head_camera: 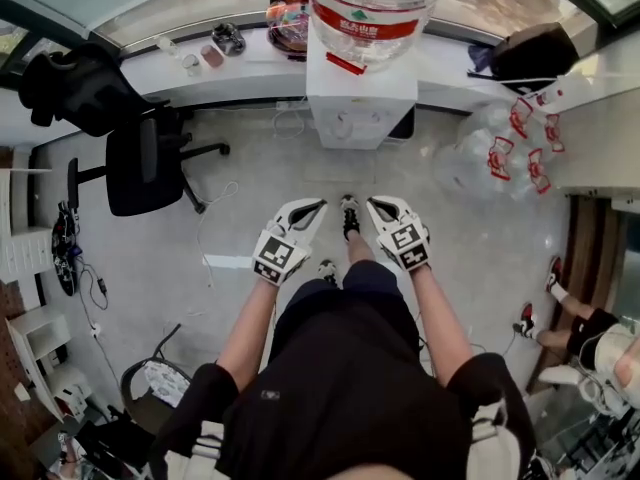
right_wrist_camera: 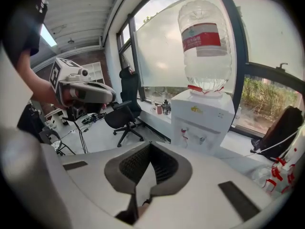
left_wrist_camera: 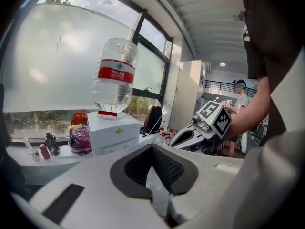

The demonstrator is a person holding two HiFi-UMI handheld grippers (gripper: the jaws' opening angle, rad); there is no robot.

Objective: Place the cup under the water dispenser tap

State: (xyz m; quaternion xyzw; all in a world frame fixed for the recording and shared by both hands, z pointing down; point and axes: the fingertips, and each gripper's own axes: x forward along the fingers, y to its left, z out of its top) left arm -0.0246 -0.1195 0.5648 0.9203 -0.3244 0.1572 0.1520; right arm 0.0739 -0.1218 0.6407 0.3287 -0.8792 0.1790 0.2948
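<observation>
Left gripper (head_camera: pixel 316 208): white, jaws pressed together, nothing held.
Right gripper (head_camera: pixel 374 208): white, jaws pressed together, nothing held; just beside the left.
Water dispenser (head_camera: pixel 360 103): white box on white window ledge (head_camera: pixel 250 68), beyond both grippers; clear inverted bottle (head_camera: pixel 375 8), red label, mounted on top; taps (right_wrist_camera: pixel 184 136) on front.
Cup: small reddish vessel (head_camera: pixel 212 56) seen on ledge left of dispenser, apart from taps; identity as cup uncertain.
</observation>
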